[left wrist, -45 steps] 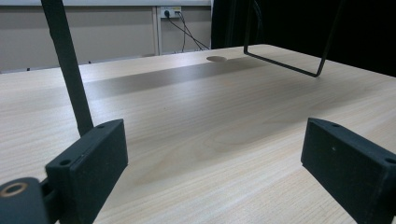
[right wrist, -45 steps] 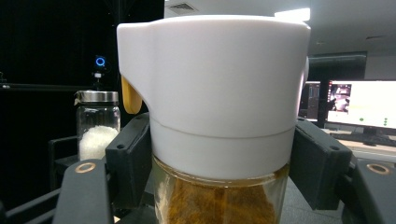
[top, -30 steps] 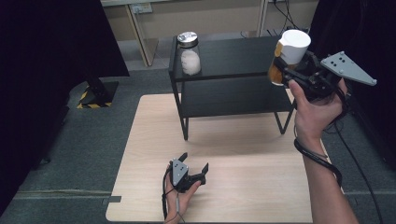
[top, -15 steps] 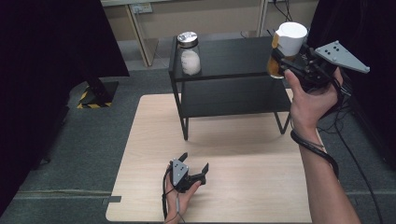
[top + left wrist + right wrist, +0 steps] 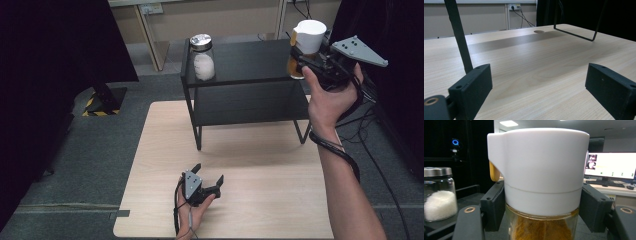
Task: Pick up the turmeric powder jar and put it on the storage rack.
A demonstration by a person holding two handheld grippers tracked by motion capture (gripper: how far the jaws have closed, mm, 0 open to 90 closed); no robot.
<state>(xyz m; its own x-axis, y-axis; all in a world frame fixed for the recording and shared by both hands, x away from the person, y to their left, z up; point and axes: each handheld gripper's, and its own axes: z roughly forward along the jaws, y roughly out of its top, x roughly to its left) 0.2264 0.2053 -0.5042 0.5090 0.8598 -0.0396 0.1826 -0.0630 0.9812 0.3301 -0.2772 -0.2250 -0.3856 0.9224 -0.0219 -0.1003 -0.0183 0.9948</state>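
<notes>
My right gripper point(image 5: 300, 59) is shut on a glass jar point(image 5: 306, 44) with a tall white lid and orange-brown powder inside. It holds the jar upright in the air over the right end of the black shelf's top board point(image 5: 250, 60). In the right gripper view the jaws press on the jar point(image 5: 539, 182) just under the lid, one on each side. A second glass jar point(image 5: 202, 61) point(image 5: 439, 195), with a metal lid and white grains, stands on the left end of the top board. My left gripper point(image 5: 208, 173) point(image 5: 539, 87) rests on the wooden table point(image 5: 260, 165) near its front edge, open and with nothing between its jaws.
The black two-level shelf stands on the far half of the table, its thin legs point(image 5: 461, 42) ahead of my left gripper. Cables point(image 5: 380, 150) run over the floor at the right. A yellow-black striped stand foot point(image 5: 97, 102) sits on the floor at the left.
My right gripper has carried the white-lidded jar a little up and to the left, nearer over the shelf's top board. The left gripper has stayed where it was.
</notes>
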